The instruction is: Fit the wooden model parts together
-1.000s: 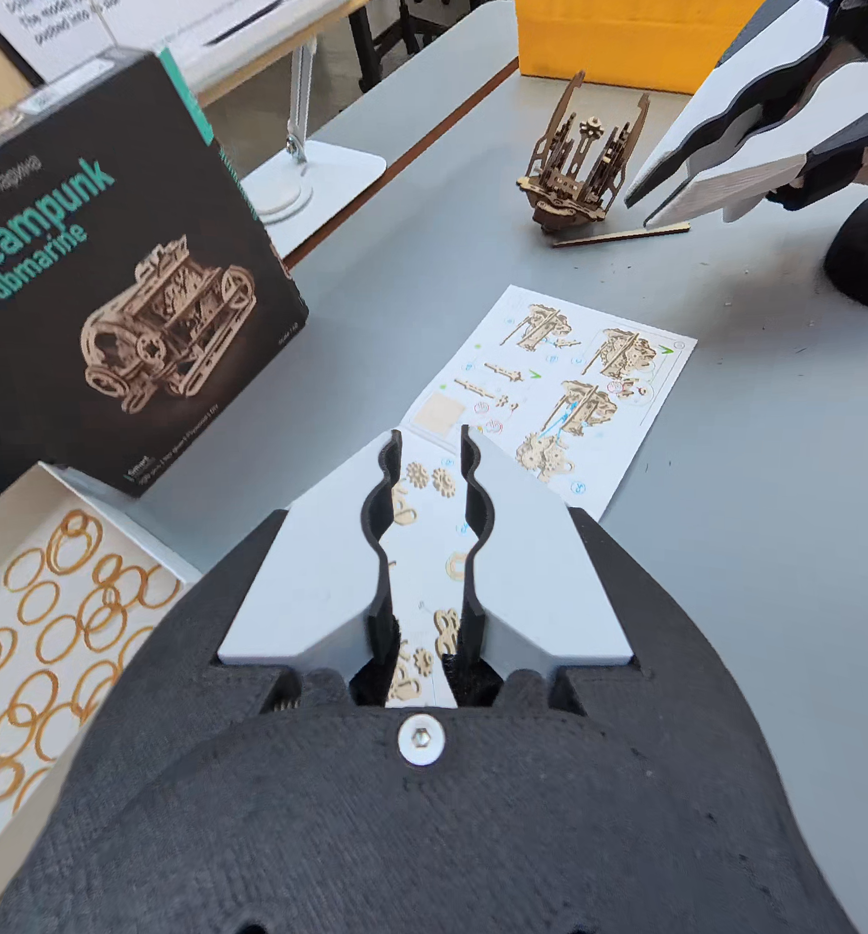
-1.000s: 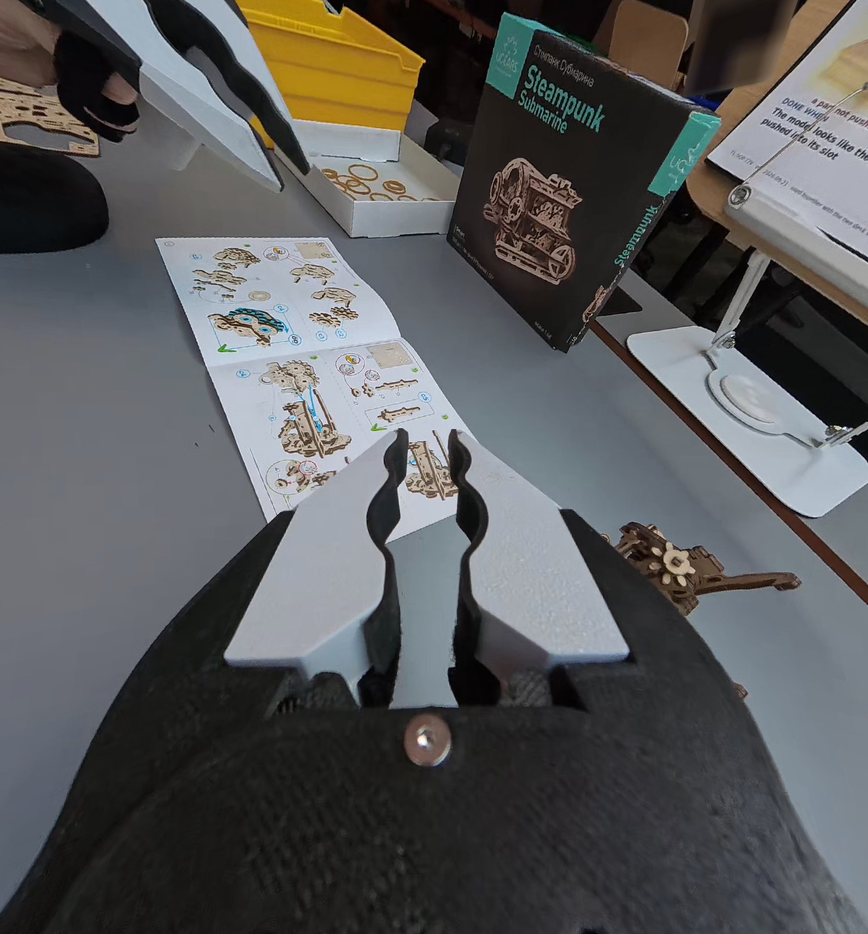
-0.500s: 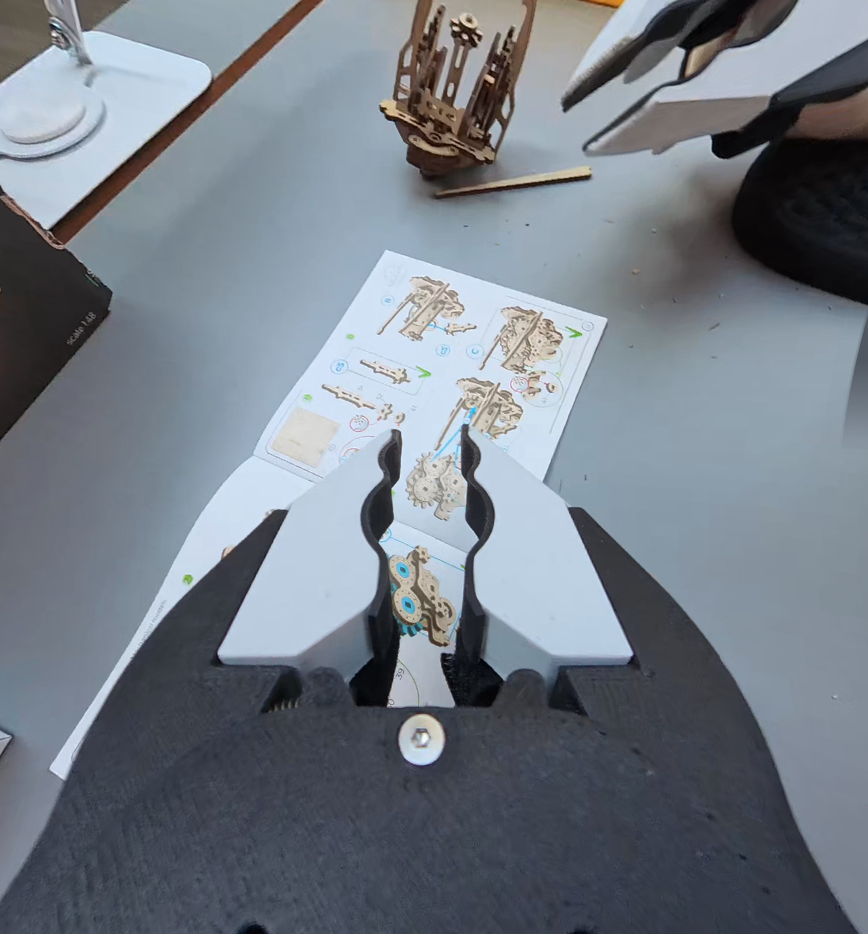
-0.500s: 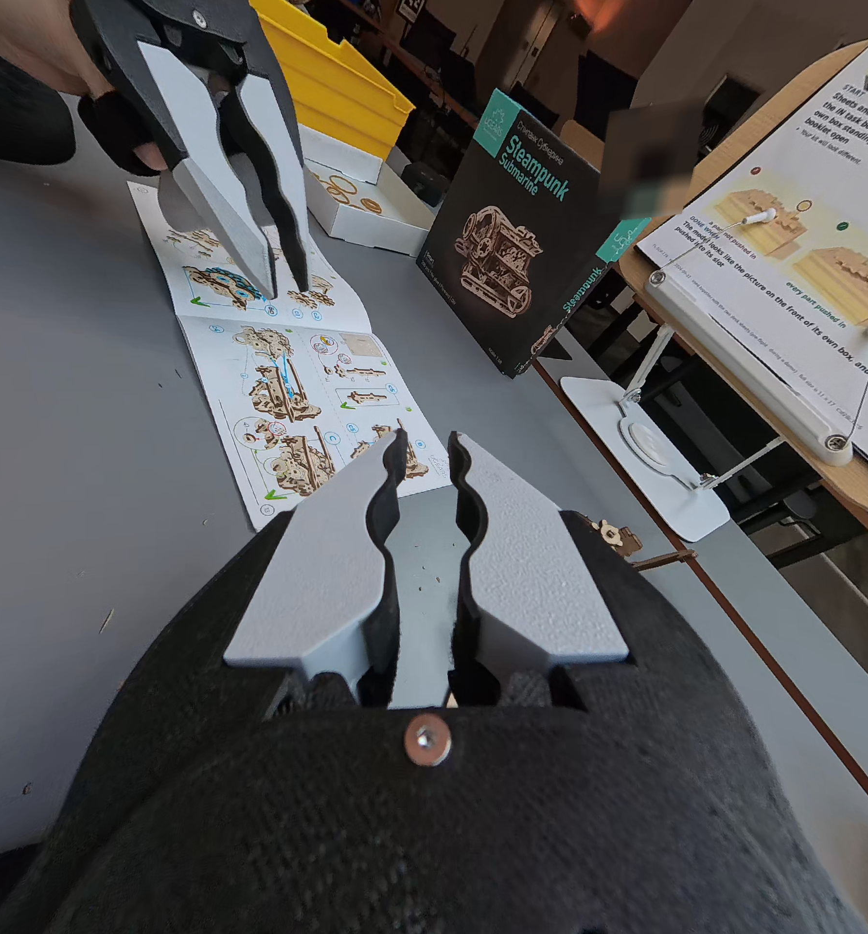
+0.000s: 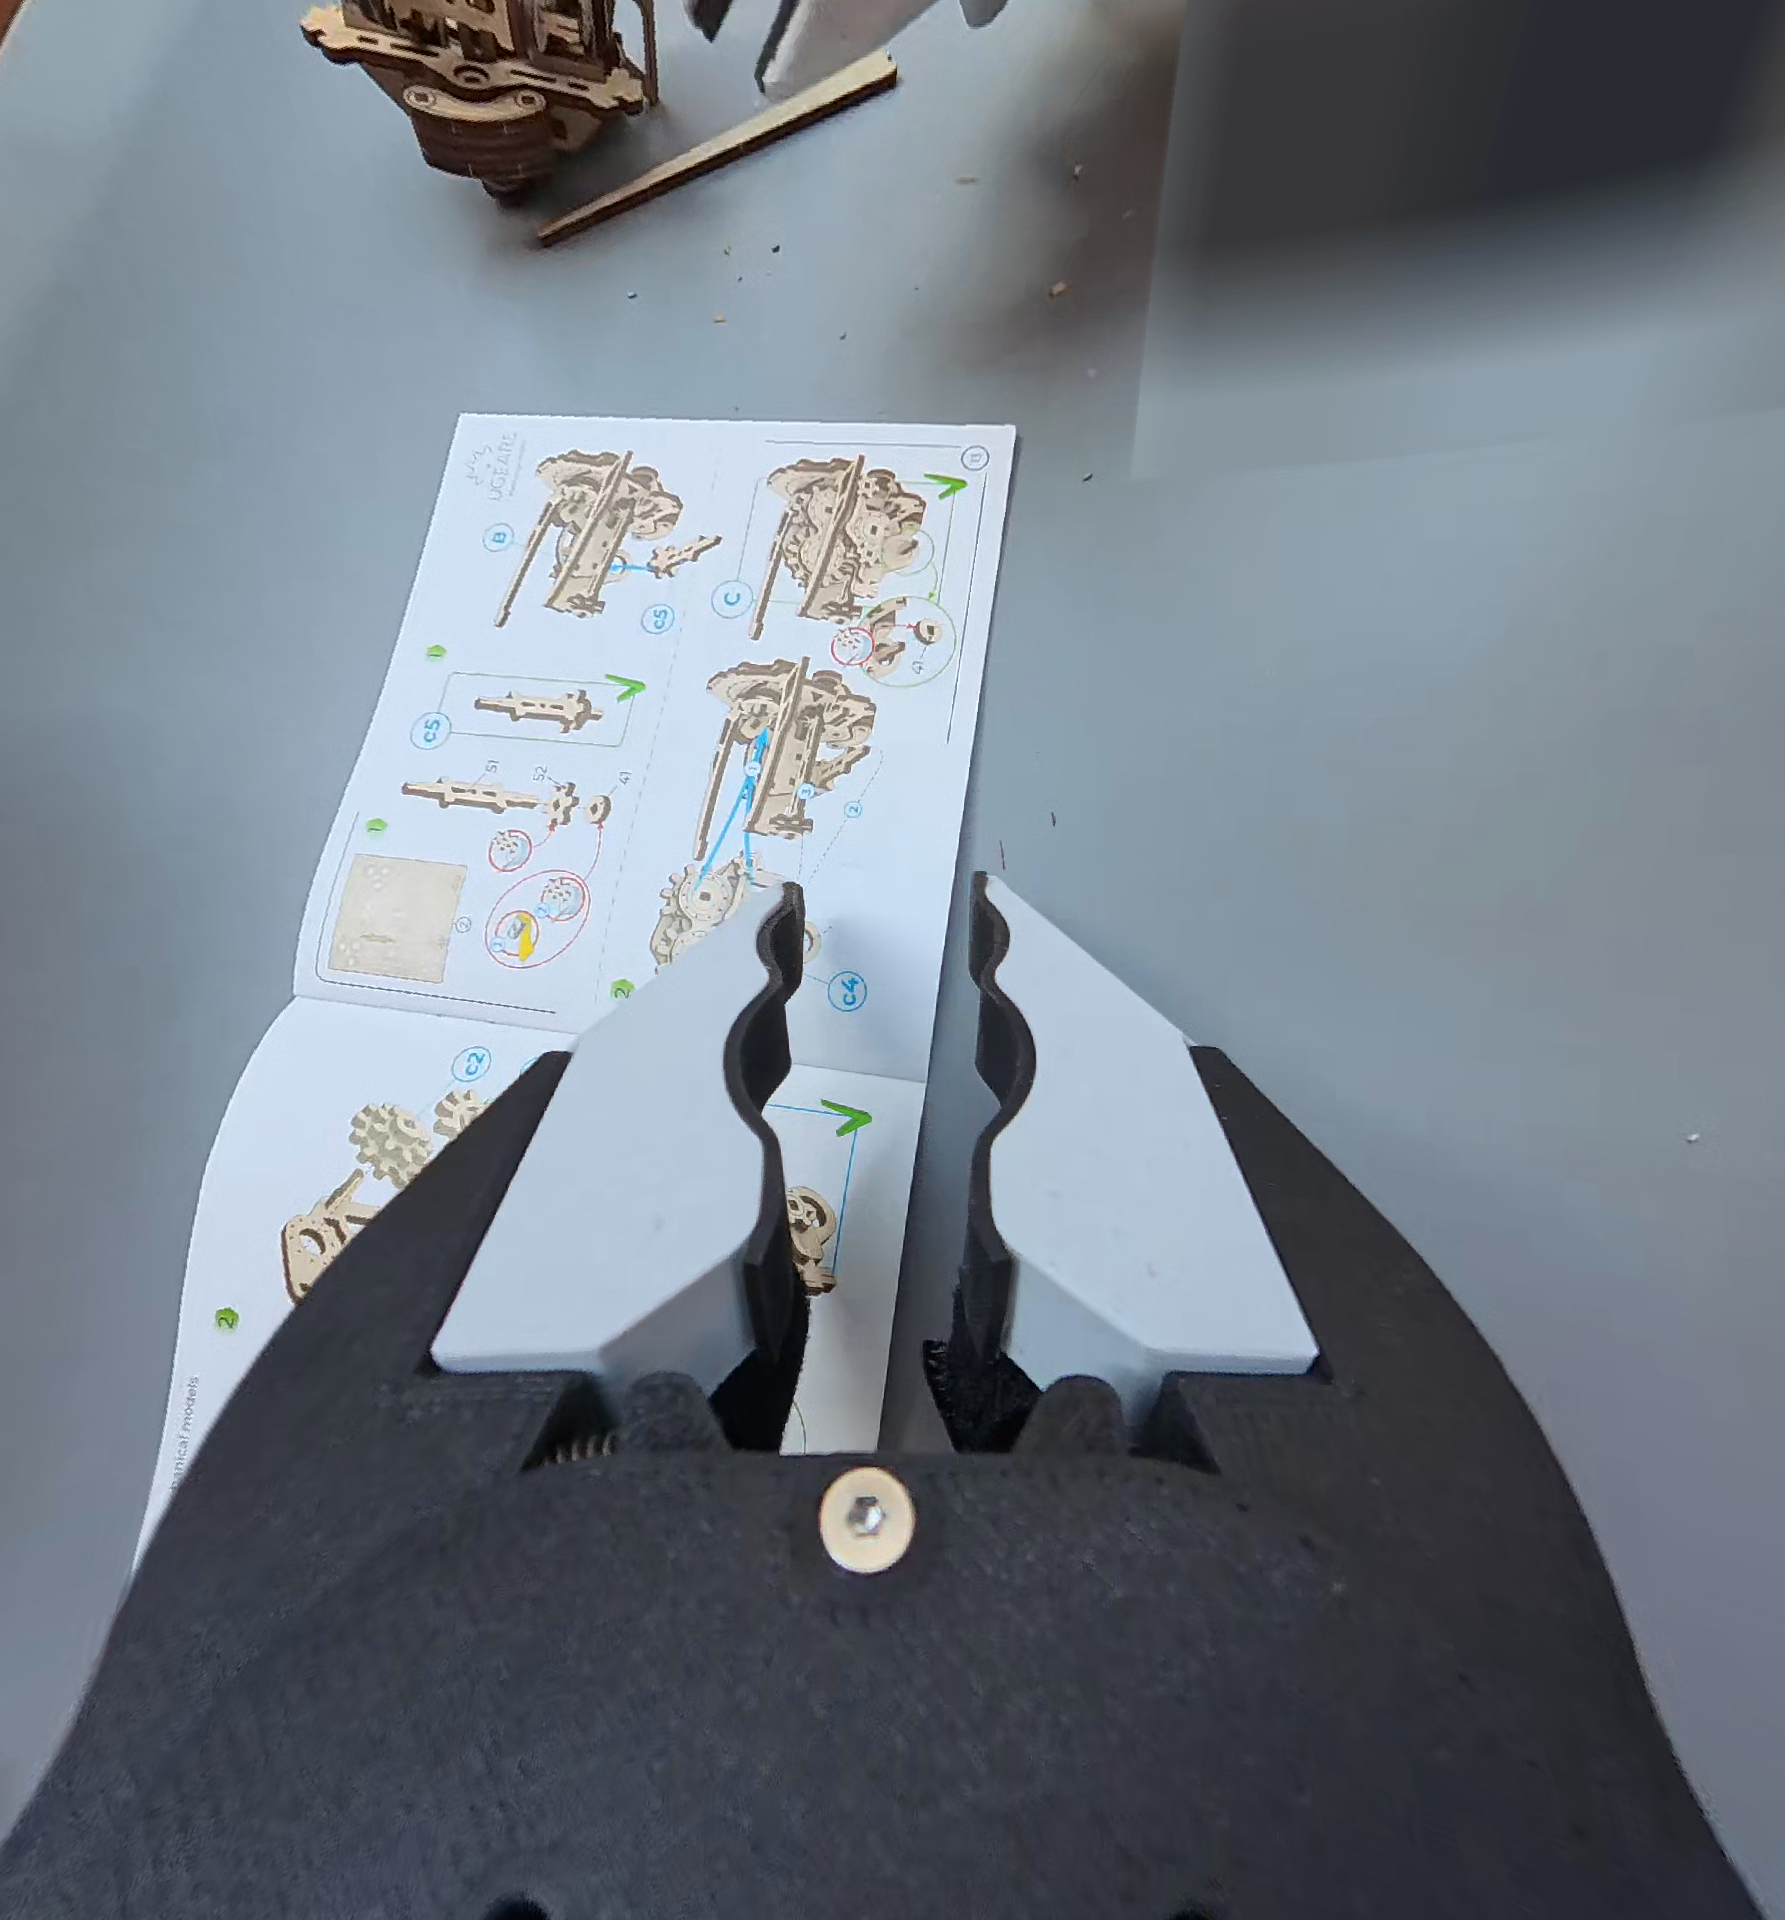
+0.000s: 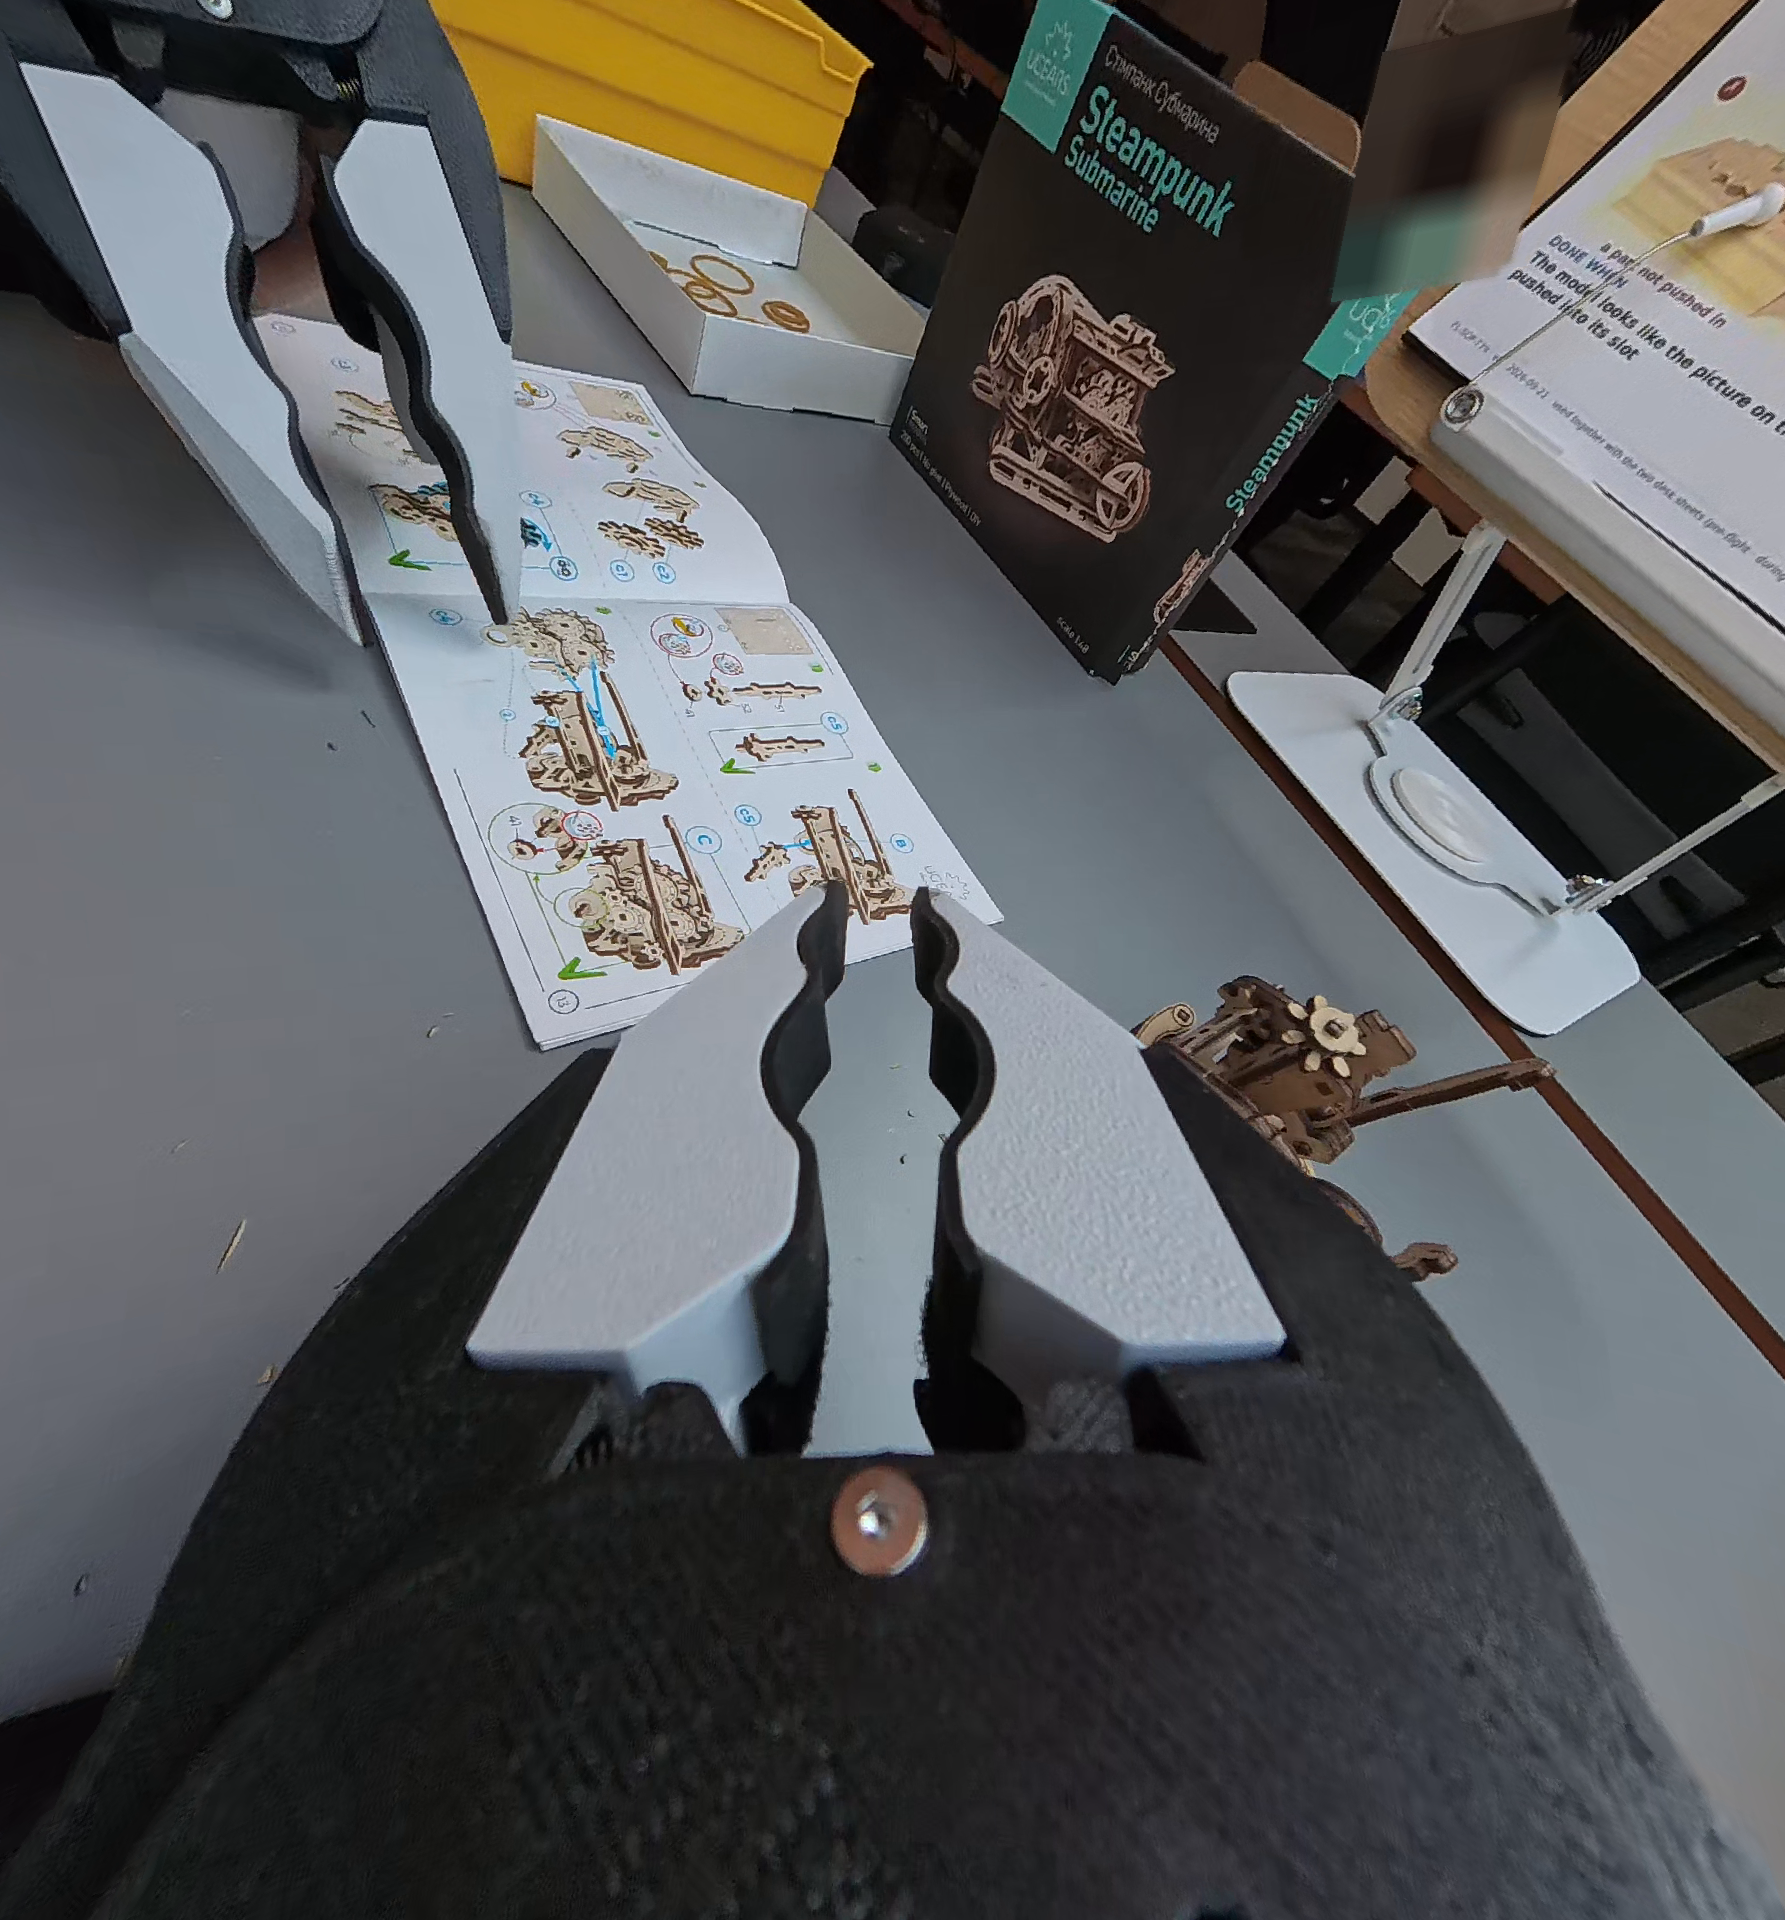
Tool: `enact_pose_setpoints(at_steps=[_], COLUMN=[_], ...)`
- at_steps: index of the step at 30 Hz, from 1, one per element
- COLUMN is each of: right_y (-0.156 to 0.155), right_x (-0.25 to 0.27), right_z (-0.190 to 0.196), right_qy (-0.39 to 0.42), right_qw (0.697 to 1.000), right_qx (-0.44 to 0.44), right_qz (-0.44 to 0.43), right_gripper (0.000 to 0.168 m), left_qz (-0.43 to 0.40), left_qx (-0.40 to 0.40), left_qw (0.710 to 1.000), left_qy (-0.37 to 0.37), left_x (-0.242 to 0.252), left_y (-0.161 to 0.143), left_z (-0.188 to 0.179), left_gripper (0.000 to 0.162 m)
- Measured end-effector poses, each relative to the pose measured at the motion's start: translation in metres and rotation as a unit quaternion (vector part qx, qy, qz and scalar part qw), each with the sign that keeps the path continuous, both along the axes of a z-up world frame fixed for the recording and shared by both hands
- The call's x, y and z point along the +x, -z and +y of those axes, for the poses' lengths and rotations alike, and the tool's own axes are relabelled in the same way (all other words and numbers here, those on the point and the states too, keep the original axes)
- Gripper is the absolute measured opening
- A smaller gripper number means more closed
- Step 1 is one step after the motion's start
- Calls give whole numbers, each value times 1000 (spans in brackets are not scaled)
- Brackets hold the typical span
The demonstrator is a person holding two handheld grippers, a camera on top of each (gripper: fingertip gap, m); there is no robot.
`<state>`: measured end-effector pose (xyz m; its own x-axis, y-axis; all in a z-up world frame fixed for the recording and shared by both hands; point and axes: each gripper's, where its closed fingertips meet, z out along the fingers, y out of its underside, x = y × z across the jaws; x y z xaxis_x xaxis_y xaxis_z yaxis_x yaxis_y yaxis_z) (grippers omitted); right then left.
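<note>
The part-built wooden model (image 5: 493, 94) stands on the grey table at the top of the left wrist view, with a loose wooden stick (image 5: 722, 156) beside it. In the right wrist view the model (image 6: 1272, 1081) sits just right of my right gripper (image 6: 877, 899), which is narrowly open and empty above the table. My left gripper (image 5: 883, 888) is open wide and empty, tips down at the right edge of the instruction sheet (image 5: 659, 727). From the right wrist view the left gripper (image 6: 426, 623) has one fingertip beside a small pale ring (image 6: 501, 634) on the sheet; I cannot tell if the ring is real or printed.
The instruction sheet (image 6: 659, 748) lies unfolded mid-table. Behind it stand the dark kit box (image 6: 1127, 343), a white tray (image 6: 763, 353) with wooden rings and a yellow bin (image 6: 659, 94). A white stand base (image 6: 1439, 831) holding a printed page is at the right, past the table edge. Tip to tip, the grippers are about 15 cm apart.
My left gripper has moved forward and down onto the sheet and opened its jaws wider. My right gripper has swung back toward the sheet; the model shows more fully beside it.
</note>
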<state>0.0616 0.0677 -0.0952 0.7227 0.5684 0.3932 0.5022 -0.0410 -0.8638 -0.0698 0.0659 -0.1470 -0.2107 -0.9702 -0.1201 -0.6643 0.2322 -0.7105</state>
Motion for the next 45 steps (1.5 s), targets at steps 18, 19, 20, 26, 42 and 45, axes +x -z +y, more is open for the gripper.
enact_pose_setpoints(at_steps=[18,19,20,26,42,45], right_y=[9,10,11,15,19,19], right_x=[-5,-5,-5,-7,-9,-9], right_z=[-2,-2,-2,-3,-4,-4], right_qy=[-7,-8,-9,-12,-15,-16], right_qw=[999,999,999,998,997,997], right_qx=[-6,-8,-8,-9,-10,-9], right_qz=[-33,-35,-37,-55,-71,-75], right_gripper=[10,10,10,10,10,11], left_qz=[18,17,15,14,-80,-177], left_qx=[-41,-45,-49,-57,-66,-55], left_qw=[999,999,999,998,994,975], left_qy=[-11,-11,-11,-14,-44,-124], left_x=[-4,-4,-4,-3,9,9], left_y=[11,11,11,11,-27,-62], left_z=[2,2,2,2,11,45], left_gripper=[22,22,22,22,28,32])
